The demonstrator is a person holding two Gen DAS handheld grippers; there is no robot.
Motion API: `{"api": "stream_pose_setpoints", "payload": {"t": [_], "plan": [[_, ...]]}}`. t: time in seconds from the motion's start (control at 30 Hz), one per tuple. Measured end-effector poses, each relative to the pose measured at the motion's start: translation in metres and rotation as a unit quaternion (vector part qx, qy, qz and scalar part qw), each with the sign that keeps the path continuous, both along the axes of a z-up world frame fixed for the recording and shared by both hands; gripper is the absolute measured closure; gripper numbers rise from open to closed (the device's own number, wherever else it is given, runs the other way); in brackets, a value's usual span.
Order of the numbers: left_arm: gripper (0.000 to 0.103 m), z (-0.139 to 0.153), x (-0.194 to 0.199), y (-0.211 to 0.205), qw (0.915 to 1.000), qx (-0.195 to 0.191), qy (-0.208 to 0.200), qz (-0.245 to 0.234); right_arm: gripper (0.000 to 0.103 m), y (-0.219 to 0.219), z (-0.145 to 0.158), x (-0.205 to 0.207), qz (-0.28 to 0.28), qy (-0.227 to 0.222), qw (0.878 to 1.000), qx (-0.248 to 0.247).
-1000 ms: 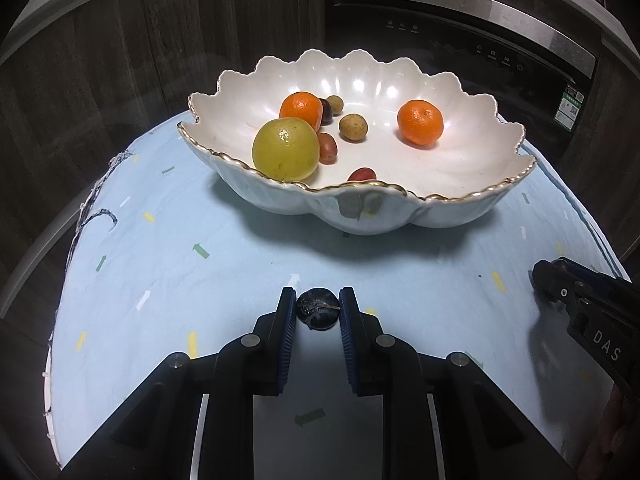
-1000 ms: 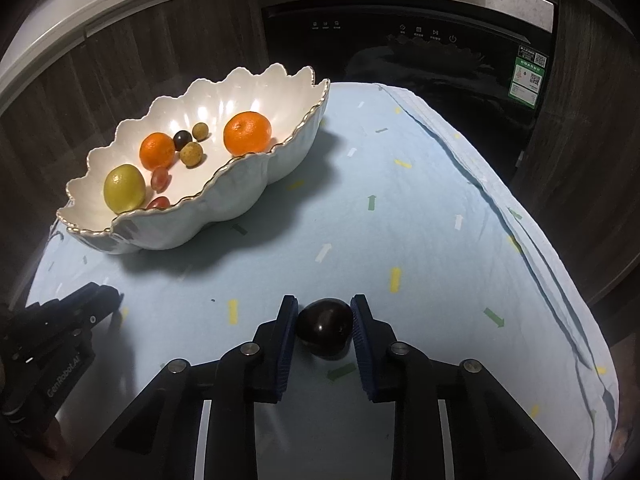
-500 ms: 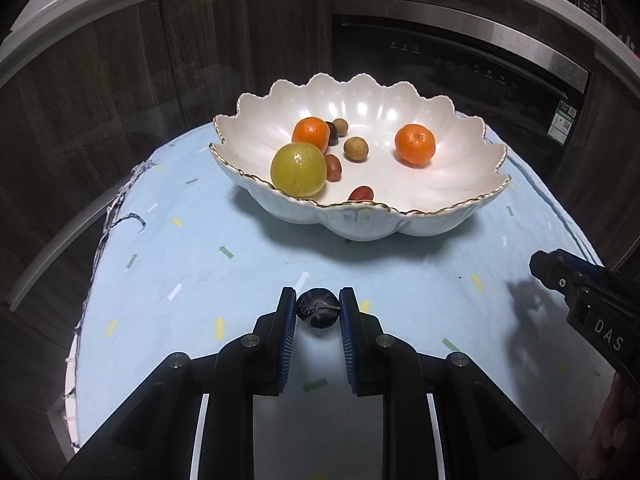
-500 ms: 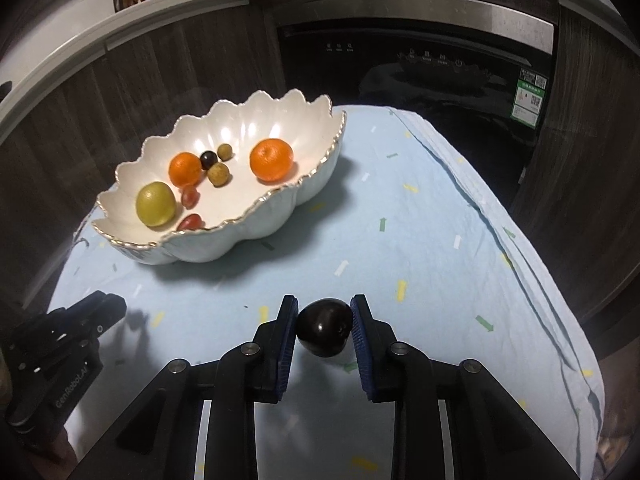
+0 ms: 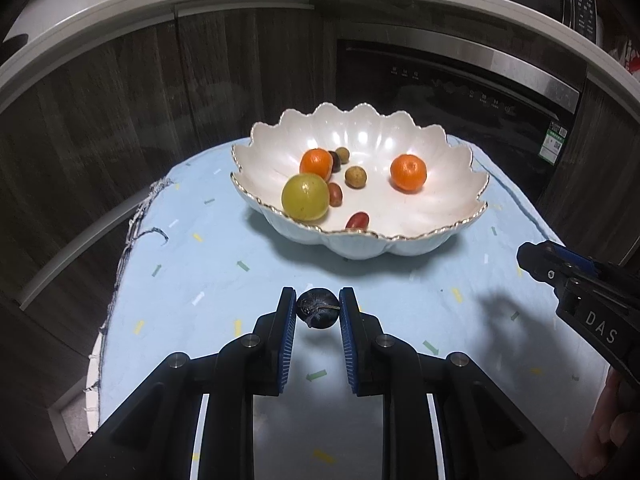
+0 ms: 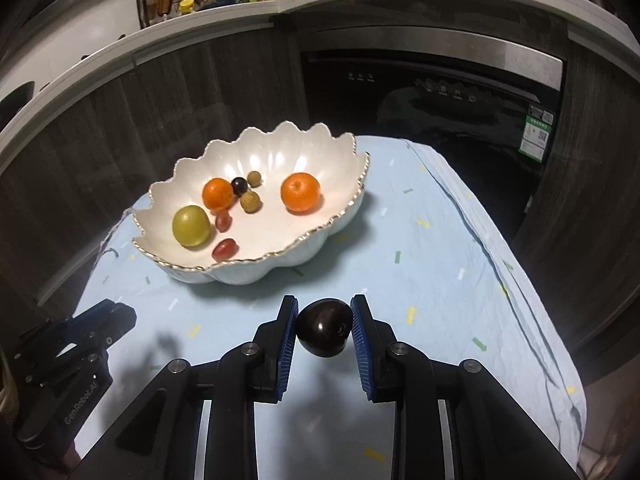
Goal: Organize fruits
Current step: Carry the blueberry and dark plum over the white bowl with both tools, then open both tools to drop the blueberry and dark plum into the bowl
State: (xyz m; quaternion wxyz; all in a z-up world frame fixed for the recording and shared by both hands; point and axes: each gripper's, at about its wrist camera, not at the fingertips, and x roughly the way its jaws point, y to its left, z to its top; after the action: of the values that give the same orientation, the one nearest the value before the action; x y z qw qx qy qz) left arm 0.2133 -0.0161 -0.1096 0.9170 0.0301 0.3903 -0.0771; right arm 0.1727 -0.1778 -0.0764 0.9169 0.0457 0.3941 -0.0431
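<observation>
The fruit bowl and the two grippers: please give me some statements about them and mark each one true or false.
1. The left gripper holds a small dark fruit between its jaws. True.
2. The right gripper is empty. False: its jaws are shut on a dark plum.
3. The white scalloped bowl contains two orange fruits. True.
4. The yellow-green fruit lies on the blue cloth, outside the bowl. False: it sits inside the bowl, near the rim.
5. Both held fruits are already over the bowl. False: both are over the cloth, short of the bowl.
</observation>
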Motion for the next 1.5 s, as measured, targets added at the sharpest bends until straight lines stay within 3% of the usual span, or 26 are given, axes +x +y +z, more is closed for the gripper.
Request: {"api": "stream_pose_setpoints", "payload": {"t": [0.43, 0.83, 1.27, 1.5], "plan": [[0.08, 0.027, 0.022, -0.006, 0.9997, -0.001, -0.023, -0.002, 0.074, 0.006, 0.026, 0.017, 0.022, -0.03, 0.999, -0.011], [0.08, 0.025, 0.052, -0.017, 0.9998, -0.009, -0.014, -0.01, 0.074, 0.005, 0.034, 0.049, 0.038, -0.031, 0.999, -0.018], [0.08, 0.016, 0.083, -0.026, 0.9997, -0.014, 0.002, -0.018, 0.074, 0.004, 0.026, 0.081, 0.055, -0.021, 0.998, -0.016], [0.08, 0.01, 0.091, -0.03, 0.9995, -0.015, 0.012, -0.024, 0.074, 0.007, 0.014, 0.104, 0.076, 0.01, 0.997, -0.004]]}}
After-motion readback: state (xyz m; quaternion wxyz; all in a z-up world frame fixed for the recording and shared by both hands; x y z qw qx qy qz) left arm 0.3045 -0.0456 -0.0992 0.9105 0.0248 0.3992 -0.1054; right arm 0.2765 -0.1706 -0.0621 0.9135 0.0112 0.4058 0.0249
